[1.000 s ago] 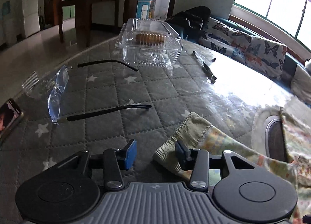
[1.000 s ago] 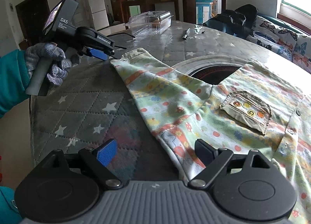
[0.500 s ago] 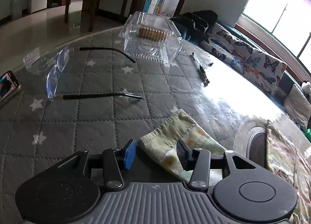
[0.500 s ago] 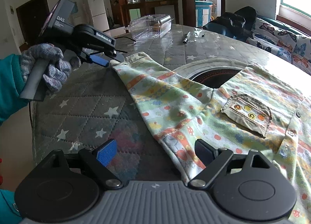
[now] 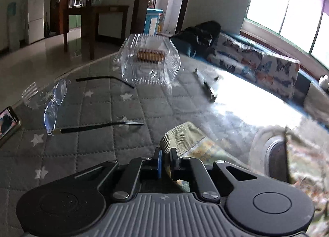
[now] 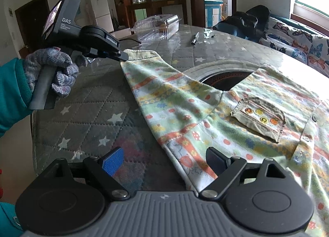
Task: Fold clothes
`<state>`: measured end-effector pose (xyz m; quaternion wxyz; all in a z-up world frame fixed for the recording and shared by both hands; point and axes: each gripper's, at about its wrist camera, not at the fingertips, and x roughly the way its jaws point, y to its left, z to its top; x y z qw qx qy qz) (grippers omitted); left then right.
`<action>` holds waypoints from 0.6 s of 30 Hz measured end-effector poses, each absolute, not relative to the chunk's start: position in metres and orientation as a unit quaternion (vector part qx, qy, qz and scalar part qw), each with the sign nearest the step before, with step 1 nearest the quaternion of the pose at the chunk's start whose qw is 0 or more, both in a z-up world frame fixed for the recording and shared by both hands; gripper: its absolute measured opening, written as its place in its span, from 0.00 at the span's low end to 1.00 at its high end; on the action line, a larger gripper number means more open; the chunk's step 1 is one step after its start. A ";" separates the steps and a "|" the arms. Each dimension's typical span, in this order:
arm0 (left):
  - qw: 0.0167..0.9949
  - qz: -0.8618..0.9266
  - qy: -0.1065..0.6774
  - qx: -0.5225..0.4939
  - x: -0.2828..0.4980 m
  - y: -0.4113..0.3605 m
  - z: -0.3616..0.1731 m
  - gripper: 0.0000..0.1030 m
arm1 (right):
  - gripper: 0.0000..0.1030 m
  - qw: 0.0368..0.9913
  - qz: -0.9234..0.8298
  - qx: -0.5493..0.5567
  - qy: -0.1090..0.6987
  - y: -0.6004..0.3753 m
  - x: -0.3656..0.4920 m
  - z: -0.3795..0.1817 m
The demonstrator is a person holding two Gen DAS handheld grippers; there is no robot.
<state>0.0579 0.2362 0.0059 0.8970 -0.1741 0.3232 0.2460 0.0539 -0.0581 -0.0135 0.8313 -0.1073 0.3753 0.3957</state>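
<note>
Bright window (image 5: pixel 292 8) lights butterfly-print sofa (image 5: pixel 257 68), white fridge (image 5: pixel 36 23) beyond.

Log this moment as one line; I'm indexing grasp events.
step: sleeve fold | left gripper: shut on sleeve cuff | right gripper: open over shirt hem | table

The left gripper (image 6: pixel 123 55) is showing "DAS" in white on its dark housing, smaller lines beneath being too small to read; its arm is bearing "GenRobot.AI".

shirt (image 6: pixel 236 117) cut off right, phone (image 5: pixel 8 121) cut off left
</note>
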 end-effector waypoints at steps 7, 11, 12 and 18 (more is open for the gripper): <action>0.887 0.259 0.346 -0.163 0.060 0.239 -0.004 0.19 | 0.87 0.826 0.401 -0.102 0.382 -0.066 0.049 -0.012; 0.885 0.280 0.343 -0.145 0.057 0.239 0.004 0.27 | 0.87 0.832 0.397 -0.093 0.376 -0.076 0.045 -0.004; 0.884 0.282 0.342 -0.147 0.056 0.239 0.007 0.33 | 0.87 0.835 0.394 -0.091 0.373 -0.080 0.044 -0.001; 0.909 0.214 0.331 -0.138 0.047 0.203 0.027 0.55 | 0.87 0.855 0.369 -0.075 0.358 -0.111 0.037 0.016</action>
